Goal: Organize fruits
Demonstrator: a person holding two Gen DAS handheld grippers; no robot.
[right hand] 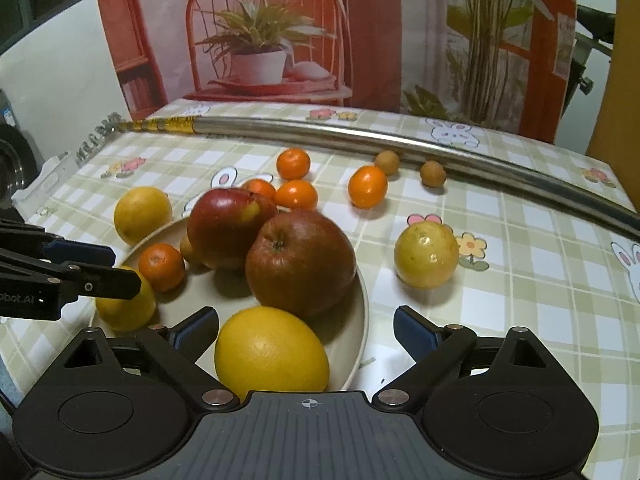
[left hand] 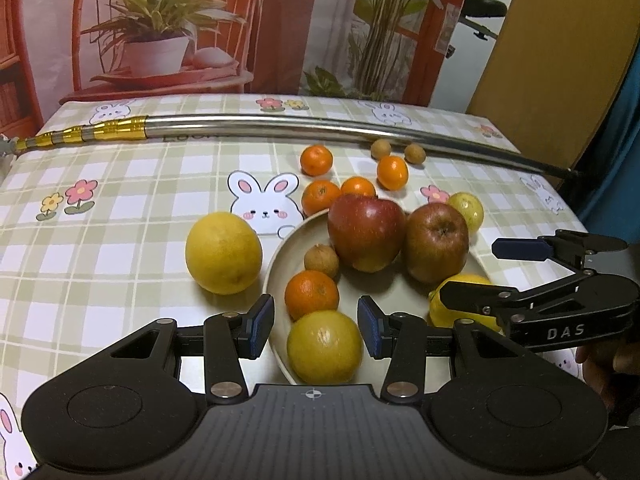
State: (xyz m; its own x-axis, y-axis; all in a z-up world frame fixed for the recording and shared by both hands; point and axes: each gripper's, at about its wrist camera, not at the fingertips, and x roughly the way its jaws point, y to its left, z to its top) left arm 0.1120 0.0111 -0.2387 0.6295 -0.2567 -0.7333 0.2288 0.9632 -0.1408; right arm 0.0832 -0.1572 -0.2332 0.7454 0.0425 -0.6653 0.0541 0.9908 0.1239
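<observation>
The beige plate [right hand: 360, 320] on the checked tabletop [right hand: 520, 320] holds two apples [right hand: 300, 260], a mandarin [right hand: 162, 266] and lemons, one lemon [left hand: 324, 346] lying loose between the left gripper [left hand: 316, 326], its jaws released. The right gripper [right hand: 306, 332] hangs with jaws spread wide over another lemon [right hand: 272, 354] at the plate's near edge, gripping nothing, while more mandarins [right hand: 366, 186] and a guava [right hand: 426, 254] lie on the cloth

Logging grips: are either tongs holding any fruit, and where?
Nothing held. Left tongs bracket the nearest yellow citrus, one pad clear; right tongs open.
</observation>
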